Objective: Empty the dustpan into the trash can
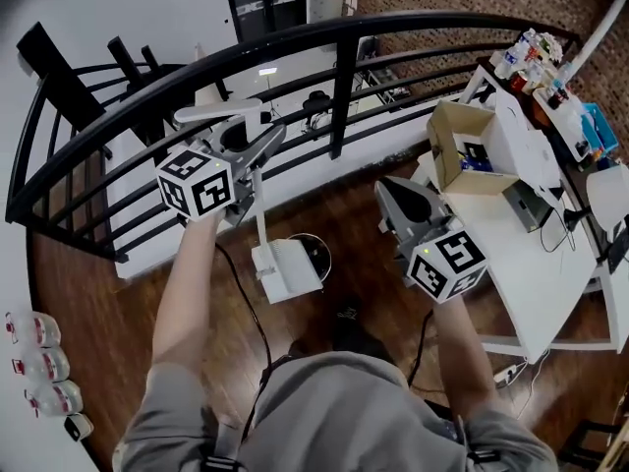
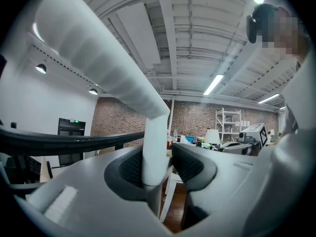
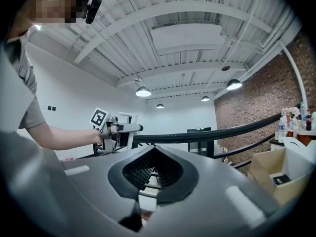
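Observation:
My left gripper point(image 1: 257, 157) is shut on the upright white handle point(image 1: 260, 205) of a long-handled dustpan, close to the railing. The white pan point(image 1: 285, 269) hangs below it over the wooden floor. In the left gripper view the handle point(image 2: 154, 142) stands clamped between both dark pads, and its bent top runs up to the left. A dark round bin point(image 1: 314, 248) shows partly behind the pan. My right gripper point(image 1: 405, 201) is held level to the right, shut with nothing in it, and its pads point(image 3: 154, 168) meet at the tips. The right gripper view also shows the left gripper point(image 3: 114, 130).
A black curved railing point(image 1: 339, 77) runs across in front of both grippers. On the right, a white table point(image 1: 536, 264) carries an open cardboard box point(image 1: 460, 146) and several bottles point(image 1: 526, 55). Water bottles point(image 1: 37, 367) lie on the floor at the left.

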The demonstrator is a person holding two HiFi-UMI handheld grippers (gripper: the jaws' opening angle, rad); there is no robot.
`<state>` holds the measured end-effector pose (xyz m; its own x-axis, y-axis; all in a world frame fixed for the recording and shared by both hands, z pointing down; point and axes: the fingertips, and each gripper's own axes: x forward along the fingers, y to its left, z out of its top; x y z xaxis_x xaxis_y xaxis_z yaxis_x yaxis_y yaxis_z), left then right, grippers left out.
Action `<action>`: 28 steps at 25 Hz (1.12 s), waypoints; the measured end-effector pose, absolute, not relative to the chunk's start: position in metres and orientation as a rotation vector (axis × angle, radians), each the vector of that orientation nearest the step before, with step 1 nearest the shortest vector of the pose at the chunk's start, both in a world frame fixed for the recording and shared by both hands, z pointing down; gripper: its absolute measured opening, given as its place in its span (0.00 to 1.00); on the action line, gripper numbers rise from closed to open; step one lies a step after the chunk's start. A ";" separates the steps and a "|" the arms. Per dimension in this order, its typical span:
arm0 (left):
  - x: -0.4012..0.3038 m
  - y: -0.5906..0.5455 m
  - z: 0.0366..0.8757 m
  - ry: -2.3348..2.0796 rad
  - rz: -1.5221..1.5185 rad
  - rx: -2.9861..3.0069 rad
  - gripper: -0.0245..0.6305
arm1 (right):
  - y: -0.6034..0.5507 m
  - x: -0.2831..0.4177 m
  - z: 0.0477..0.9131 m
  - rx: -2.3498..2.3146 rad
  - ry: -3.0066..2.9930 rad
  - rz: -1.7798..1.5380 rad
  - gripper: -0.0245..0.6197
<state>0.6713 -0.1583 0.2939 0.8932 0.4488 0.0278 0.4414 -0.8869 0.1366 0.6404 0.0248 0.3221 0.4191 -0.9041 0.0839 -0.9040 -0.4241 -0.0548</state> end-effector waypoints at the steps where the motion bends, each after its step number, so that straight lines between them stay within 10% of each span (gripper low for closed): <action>1: 0.656 -0.163 0.292 0.700 0.082 2.926 0.27 | 0.019 0.626 0.322 -2.645 1.690 -0.153 0.04; 28: 0.404 -0.233 0.262 0.457 -0.109 2.994 0.22 | -0.080 0.435 0.307 -2.472 1.996 -0.107 0.04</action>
<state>0.4037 -0.2331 0.2619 0.9521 0.2931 -0.0873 0.3010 -0.9485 0.0983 0.4348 -0.0805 0.3074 0.2093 -0.9749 0.0756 -0.9774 -0.2109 -0.0133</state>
